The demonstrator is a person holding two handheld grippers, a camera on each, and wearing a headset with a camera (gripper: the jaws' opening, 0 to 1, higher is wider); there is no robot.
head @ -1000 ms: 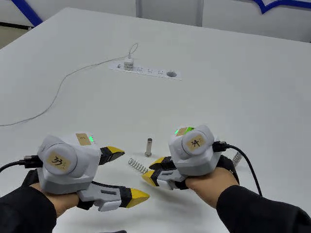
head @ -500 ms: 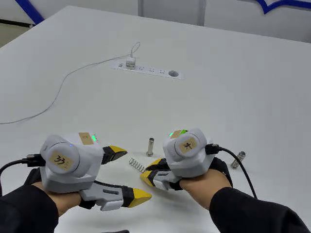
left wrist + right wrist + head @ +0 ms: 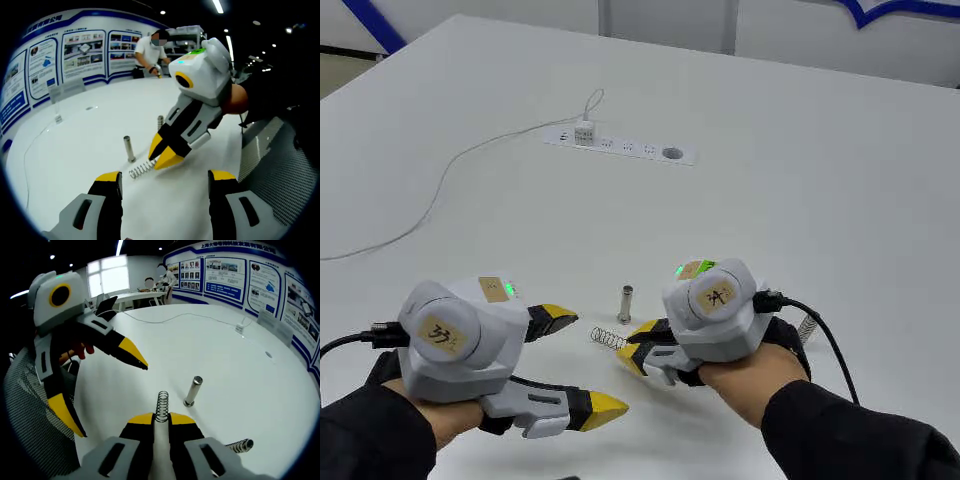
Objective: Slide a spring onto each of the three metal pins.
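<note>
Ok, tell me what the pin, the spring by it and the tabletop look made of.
The pin looks like steel: a smooth grey cylinder with a bright sheen. The spring is thin coiled metal wire, silvery. The tabletop is white, smooth and matte, maybe laminate or painted board; I cannot tell which.

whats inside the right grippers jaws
The right gripper is shut on one end of a spring; the rest pokes out near the upright metal pin. How far it runs back between the jaws is covered.

Right tool [image 3: 632,346] now clamped on the near end of the spring [image 3: 607,338], earlier loose beside its tips.
</note>
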